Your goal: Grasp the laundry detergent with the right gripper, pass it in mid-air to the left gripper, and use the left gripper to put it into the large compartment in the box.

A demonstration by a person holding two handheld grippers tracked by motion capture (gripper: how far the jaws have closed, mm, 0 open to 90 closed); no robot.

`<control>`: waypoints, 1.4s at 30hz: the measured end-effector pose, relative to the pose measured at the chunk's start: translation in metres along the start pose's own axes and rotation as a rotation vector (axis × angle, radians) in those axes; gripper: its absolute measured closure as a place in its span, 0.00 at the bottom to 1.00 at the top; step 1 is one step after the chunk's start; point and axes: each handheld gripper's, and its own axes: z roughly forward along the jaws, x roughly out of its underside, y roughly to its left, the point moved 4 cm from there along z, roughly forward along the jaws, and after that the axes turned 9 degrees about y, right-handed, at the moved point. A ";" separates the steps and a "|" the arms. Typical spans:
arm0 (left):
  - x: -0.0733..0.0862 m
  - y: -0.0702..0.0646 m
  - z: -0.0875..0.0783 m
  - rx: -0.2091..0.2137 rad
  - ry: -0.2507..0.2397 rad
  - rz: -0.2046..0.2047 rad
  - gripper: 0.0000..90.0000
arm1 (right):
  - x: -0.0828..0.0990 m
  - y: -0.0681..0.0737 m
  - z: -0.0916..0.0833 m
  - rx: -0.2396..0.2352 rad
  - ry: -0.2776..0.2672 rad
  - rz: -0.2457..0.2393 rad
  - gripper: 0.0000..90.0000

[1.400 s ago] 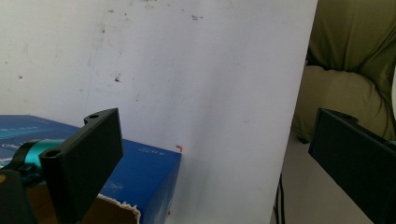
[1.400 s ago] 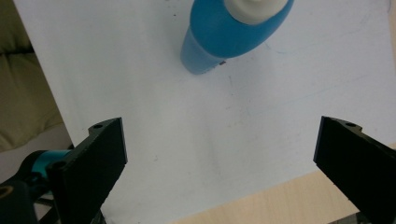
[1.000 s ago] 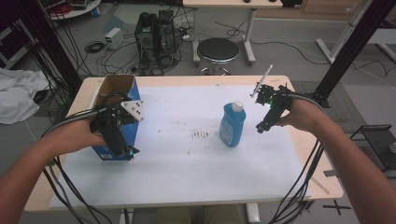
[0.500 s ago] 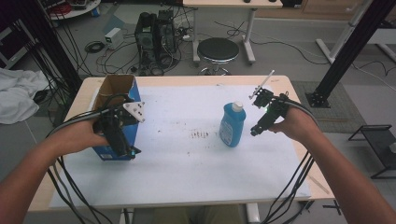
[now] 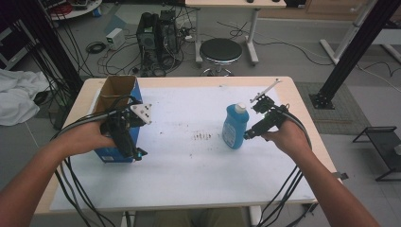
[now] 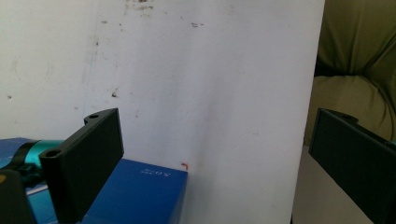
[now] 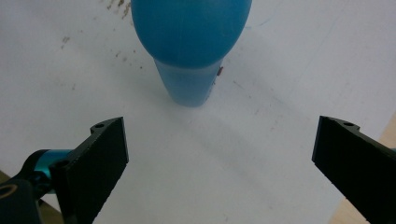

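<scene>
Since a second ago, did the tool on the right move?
Yes. The right tool has come down and left, closer to the blue bottle, which stands where it was on the table. It is open, not yet touching the bottle.

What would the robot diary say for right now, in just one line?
right gripper: open, beside upright blue plastic bottle, not touching | left gripper: open, at blue cardboard box | white table

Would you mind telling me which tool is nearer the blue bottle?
Right. The right tool sits just beside the blue bottle; the left tool is by the box.
</scene>
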 end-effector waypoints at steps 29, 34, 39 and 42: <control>0.002 0.003 0.006 0.002 -0.020 -0.030 0.03 | -0.002 0.013 0.030 -0.033 -0.257 0.131 0.03; 0.003 0.005 0.006 0.004 -0.004 -0.018 0.03 | -0.002 0.014 0.037 -0.033 -0.302 0.146 0.03; 0.003 0.005 0.007 0.008 -0.002 -0.016 0.03 | -0.003 0.016 0.041 -0.032 -0.332 0.146 0.03; 0.003 0.005 0.006 0.007 0.003 -0.015 0.03 | -0.004 0.017 0.043 -0.032 -0.345 0.150 0.03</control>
